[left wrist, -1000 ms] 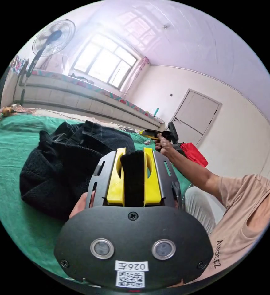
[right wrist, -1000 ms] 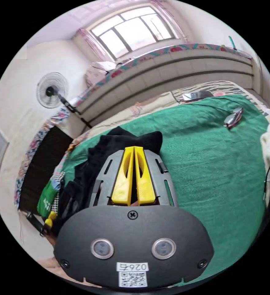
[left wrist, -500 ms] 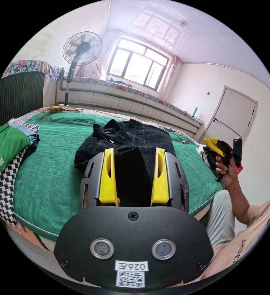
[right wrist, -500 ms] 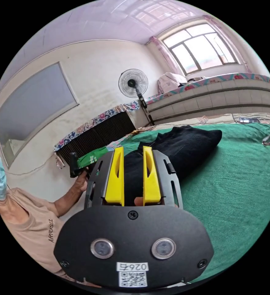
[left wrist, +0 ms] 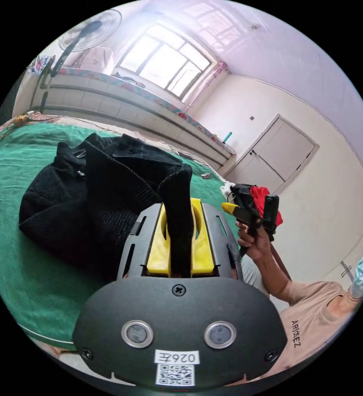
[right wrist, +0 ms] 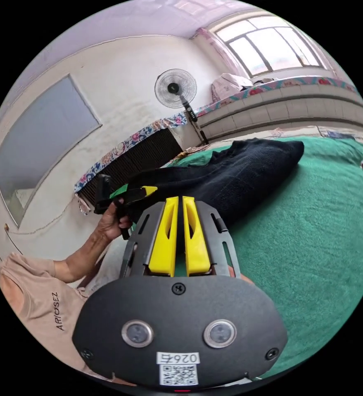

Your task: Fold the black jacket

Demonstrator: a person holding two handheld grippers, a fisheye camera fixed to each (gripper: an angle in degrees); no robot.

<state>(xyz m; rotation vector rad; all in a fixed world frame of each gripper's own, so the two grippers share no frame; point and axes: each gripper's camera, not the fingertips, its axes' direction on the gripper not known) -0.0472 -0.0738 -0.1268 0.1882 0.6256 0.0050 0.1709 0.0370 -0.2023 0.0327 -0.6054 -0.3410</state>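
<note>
Now left gripper [left wrist: 180, 206] tight on black jacket [left wrist: 86, 194]; right gripper [right wrist: 180, 202] closed.

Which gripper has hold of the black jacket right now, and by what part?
The left gripper is shut on an edge fold of the black jacket, lifted off the heap. The right gripper is shut, with nothing visible between its jaws.

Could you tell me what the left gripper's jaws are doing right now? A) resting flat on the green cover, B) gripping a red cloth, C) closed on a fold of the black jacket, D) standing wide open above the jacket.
C: in the left gripper view, the left gripper has its yellow jaws pressed from both sides on a raised strip of the black jacket.
</note>
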